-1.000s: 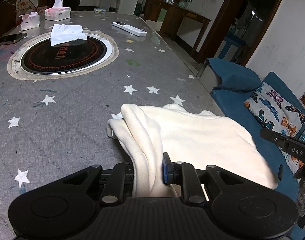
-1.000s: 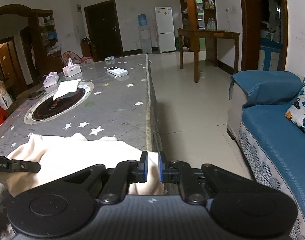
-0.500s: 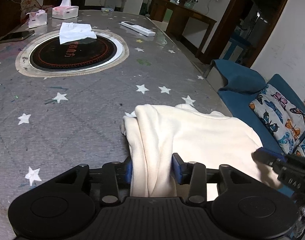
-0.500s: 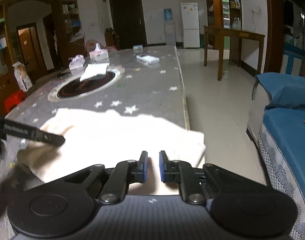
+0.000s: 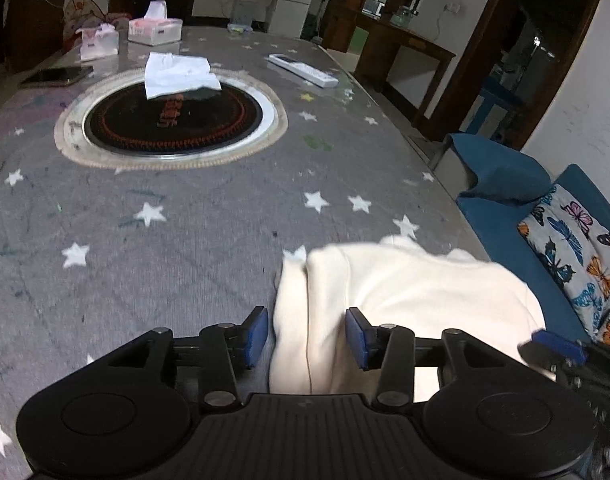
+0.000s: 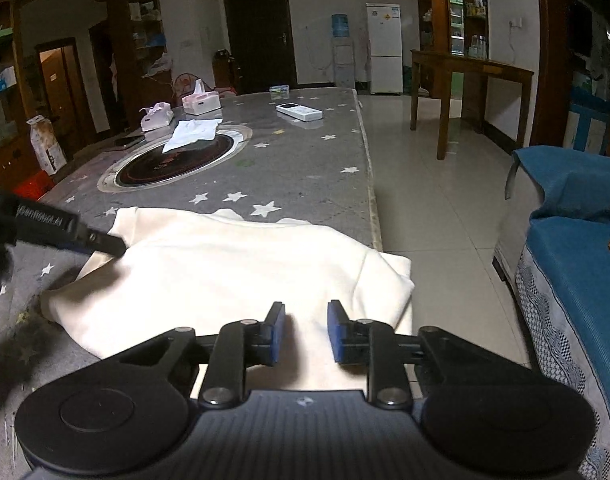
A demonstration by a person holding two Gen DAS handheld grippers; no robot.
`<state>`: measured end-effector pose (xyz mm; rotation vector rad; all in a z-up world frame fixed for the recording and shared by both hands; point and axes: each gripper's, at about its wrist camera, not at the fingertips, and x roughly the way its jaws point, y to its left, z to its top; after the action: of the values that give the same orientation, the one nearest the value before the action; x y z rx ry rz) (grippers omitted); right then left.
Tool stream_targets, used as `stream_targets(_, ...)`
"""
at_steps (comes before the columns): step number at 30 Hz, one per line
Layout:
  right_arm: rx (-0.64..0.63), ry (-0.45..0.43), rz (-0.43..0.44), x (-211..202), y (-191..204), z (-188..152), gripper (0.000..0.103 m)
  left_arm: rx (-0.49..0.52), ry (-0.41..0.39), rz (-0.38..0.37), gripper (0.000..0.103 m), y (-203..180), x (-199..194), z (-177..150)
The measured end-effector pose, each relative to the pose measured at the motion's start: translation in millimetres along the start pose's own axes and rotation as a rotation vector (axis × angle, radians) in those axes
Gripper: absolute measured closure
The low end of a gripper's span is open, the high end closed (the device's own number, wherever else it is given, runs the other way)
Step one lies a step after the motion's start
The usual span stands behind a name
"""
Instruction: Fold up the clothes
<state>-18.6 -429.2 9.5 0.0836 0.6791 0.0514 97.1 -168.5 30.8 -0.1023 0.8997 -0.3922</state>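
Landmark: cream garment [image 6: 233,276], lying in layers on the near right corner of the star-patterned table [image 5: 185,232], one corner overhanging the table's right edge.

1. Left gripper [image 5: 307,334]. Fingers apart, standing either side of the garment's bunched left fold; no grip on the cloth.
2. Right gripper [image 6: 303,330]. Fingers apart, poised over the garment's near edge; nothing between them is pinched.
3. Cream garment. Doubled over at its left side, where two rolled edges lie side by side; the top surface is mostly smooth, with a seam running toward the overhanging corner. Judgement: it lies partly folded, with both grippers open at it; this fits either a release just after laying a fold or a reach toward a fresh hold, and the pictures do not settle which.
4. Next move, as far as it can be judged: any further fold calls for a firm hold on two edge points at once, lifting evenly so the stacked layers do not slide, and care that the overhanging corner does not drag the cloth off the table.
5. Beyond the garment: round black hotplate inset [image 5: 171,120] with a white tissue [image 5: 177,74] on its far rim.
6. Farther still: remote control [image 5: 303,70], two tissue boxes [image 5: 155,30], phone [image 5: 57,76].
7. Right of the garment, off the table: blue sofa [image 6: 577,264].
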Motion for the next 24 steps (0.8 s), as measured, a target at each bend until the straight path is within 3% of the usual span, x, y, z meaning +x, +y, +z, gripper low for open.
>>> stream_targets(9, -0.002, 0.0, 0.019, 0.3, 0.9, -1.3, 0.066, -0.023, -0.002, 0.052, 0.056, 3.1, 22.7, 18.6)
stream_targets(18, -0.007, -0.003, 0.031, -1.8, -1.2, -2.8, 0.066, -0.005, -0.013, 0.085, 0.055, 3.8, 27.9, 23.0)
stream_targets(24, -0.006, -0.02, 0.05, -6.0, 5.7, 3.3, 0.064, 0.037, -0.071, 0.071, 0.057, -12.3, 14.7, 29.3)
